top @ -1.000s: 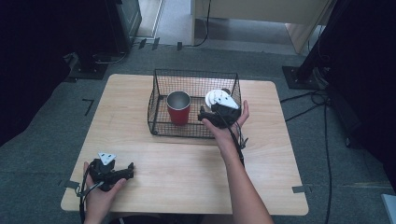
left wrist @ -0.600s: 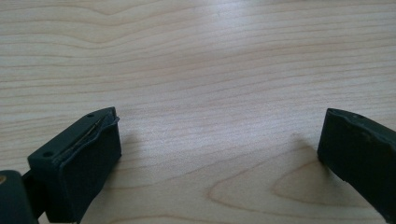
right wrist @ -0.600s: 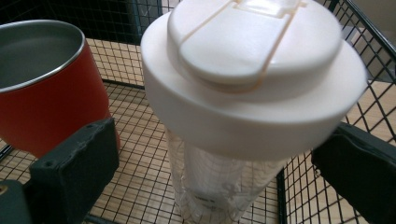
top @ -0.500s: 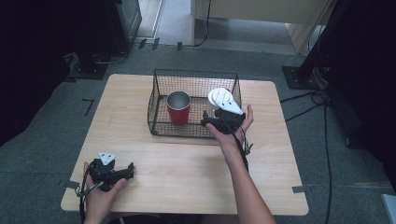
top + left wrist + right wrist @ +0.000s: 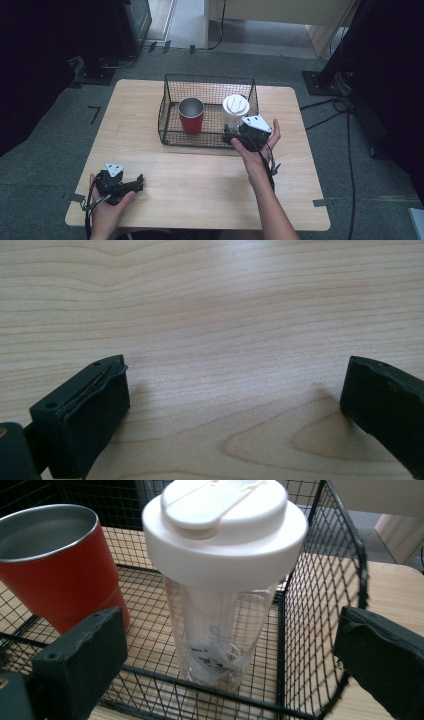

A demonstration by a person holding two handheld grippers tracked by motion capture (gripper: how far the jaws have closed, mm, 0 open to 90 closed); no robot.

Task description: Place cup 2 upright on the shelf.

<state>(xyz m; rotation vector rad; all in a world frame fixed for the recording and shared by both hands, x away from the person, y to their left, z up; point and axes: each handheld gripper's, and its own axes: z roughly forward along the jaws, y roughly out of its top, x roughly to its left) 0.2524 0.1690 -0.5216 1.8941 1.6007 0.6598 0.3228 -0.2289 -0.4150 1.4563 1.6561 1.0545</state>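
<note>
A clear shaker bottle (image 5: pixel 235 111) with a white lid stands upright in the right half of a black wire basket (image 5: pixel 210 77). A red steel-lined cup (image 5: pixel 191 116) stands to its left in the same basket. My right gripper (image 5: pixel 235 134) is open just outside the basket's front wall and faces the bottle. In the right gripper view the bottle (image 5: pixel 225 555) rises between the spread jaws without touching them, and the cup (image 5: pixel 55 575) is at left. My left gripper (image 5: pixel 136 181) lies open on the table's front left, and the left gripper view (image 5: pixel 235 375) has bare wood between its jaws.
The wooden table (image 5: pixel 200 180) has free room in front of the basket and on both sides. The basket's front wire wall (image 5: pixel 210 690) runs between my right gripper and the bottle. Cables and dark stands lie on the grey floor around the table.
The right gripper has drawn back toward the person, away from the bottle, which now stands free and upright in the basket. The left gripper has not moved.
</note>
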